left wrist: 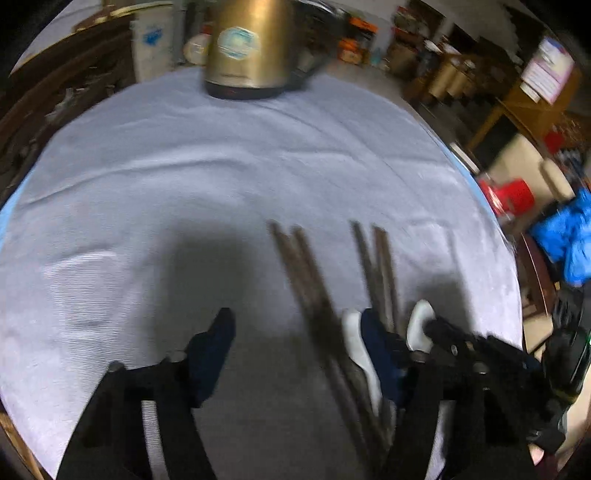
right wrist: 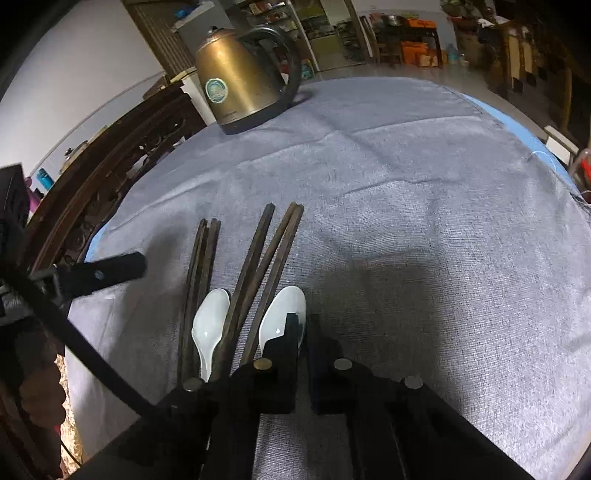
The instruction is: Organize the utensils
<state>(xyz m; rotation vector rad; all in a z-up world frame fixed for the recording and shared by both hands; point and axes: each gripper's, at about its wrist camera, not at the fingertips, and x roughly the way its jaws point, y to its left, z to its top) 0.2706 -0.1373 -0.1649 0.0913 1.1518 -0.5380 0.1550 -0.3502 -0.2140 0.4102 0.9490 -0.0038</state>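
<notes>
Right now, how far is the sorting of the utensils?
Looks mostly done: two chopstick bundles and two white spoons lie side by side on the grey cloth. In hand: the right tongs, nearly shut, sit at the right spoon; whether they grip it is unclear. The left tongs are open, holding nothing. Left: perhaps straightening the fanned right bundle.

- A lived-in home, seemingly a dining area — the worktop (right wrist: 424, 192) is spread with a grey cloth.
- A brass-coloured electric kettle (right wrist: 236, 88) stands at its far edge.
- Carved dark wooden furniture (right wrist: 110, 155) sits alongside.
- Cluttered shelves (right wrist: 325, 33) and orange boxes (right wrist: 417, 48) fill the background — household storage.
</notes>
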